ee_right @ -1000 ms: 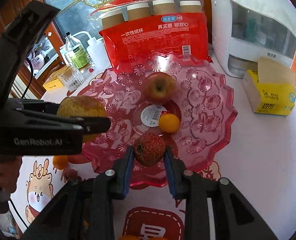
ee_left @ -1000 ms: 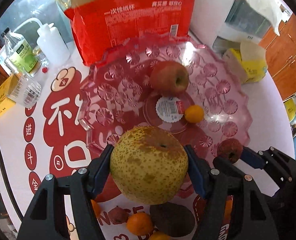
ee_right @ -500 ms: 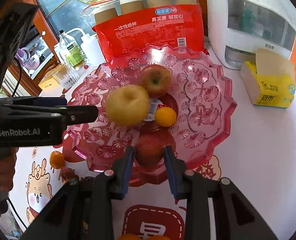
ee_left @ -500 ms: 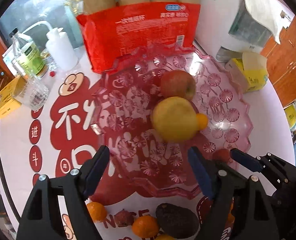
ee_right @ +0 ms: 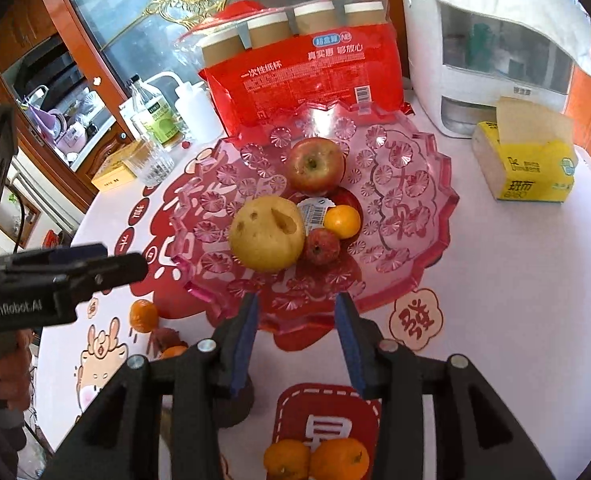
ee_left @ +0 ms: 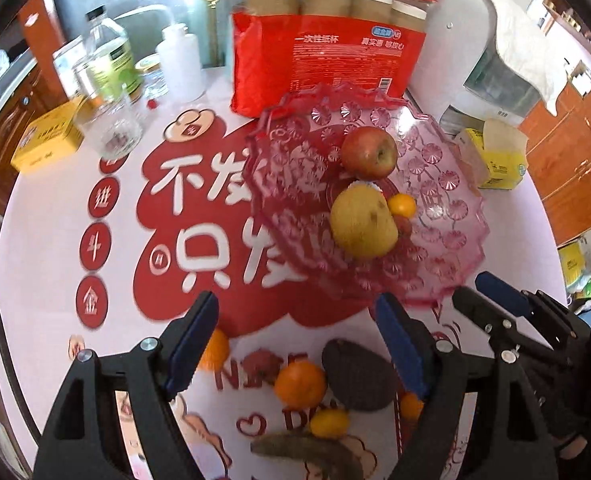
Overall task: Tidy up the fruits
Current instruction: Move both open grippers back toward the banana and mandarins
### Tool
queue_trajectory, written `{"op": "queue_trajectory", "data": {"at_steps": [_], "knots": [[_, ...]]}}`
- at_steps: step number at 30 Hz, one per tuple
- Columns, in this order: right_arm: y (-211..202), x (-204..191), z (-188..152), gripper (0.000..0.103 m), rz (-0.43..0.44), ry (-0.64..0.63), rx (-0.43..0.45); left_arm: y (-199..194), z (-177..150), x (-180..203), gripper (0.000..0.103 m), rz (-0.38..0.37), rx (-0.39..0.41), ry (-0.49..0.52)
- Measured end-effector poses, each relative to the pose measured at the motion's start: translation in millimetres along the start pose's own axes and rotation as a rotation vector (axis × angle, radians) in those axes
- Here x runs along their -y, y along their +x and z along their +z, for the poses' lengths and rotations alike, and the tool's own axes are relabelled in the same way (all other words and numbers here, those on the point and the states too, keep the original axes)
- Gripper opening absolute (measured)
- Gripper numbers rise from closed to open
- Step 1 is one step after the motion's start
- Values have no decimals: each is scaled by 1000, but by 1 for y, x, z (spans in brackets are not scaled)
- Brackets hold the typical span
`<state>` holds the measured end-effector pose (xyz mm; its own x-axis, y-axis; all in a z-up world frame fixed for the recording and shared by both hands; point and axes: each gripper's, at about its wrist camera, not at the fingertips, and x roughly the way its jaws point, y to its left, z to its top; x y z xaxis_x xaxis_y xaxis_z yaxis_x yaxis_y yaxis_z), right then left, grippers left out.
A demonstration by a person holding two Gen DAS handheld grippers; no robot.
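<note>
Both the left gripper (ee_left: 295, 340) and right gripper (ee_right: 295, 340) hang spread and empty before the pink tray (ee_right: 427, 240), which holds the pear (ee_right: 266, 233). Only the left view shows the avocado (ee_left: 357, 374) on the desk (ee_left: 35, 248); the right view reveals the lychee (ee_right: 322, 245) touching the pear.

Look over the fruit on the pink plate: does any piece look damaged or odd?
Yes. The yellow pear at the middle of the pink plate shows brown gouges in its upper skin. The red apple behind it looks sound.

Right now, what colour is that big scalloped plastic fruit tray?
The big scalloped plastic fruit tray is translucent pink-red with embossed flowers, clearest in the right wrist view.
</note>
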<state>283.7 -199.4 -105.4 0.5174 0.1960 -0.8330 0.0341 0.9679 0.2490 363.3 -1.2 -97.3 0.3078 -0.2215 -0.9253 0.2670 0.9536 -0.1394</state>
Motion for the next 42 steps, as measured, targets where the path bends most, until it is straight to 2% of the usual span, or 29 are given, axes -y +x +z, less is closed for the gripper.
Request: {"op": "queue_trajectory", "data": {"at_steps": [14, 20, 29, 37, 42], "knots": [[-53, 5, -33, 40, -3, 1, 45, -49, -62, -12, 79, -33, 45, -119], [-65, 16, -50, 40, -11, 7, 38, -54, -100, -16, 79, -36, 27, -188], [-72, 30, -80, 40, -4, -32, 4, -41, -147, -13, 79, -10, -29, -278], [-63, 39, -102, 40, 27, -104, -28, -13, -172, -6, 79, 2, -86, -343], [-57, 43, -107, 40, 50, -174, -12, 8, -184, 1, 79, 9, -130, -371]]}}
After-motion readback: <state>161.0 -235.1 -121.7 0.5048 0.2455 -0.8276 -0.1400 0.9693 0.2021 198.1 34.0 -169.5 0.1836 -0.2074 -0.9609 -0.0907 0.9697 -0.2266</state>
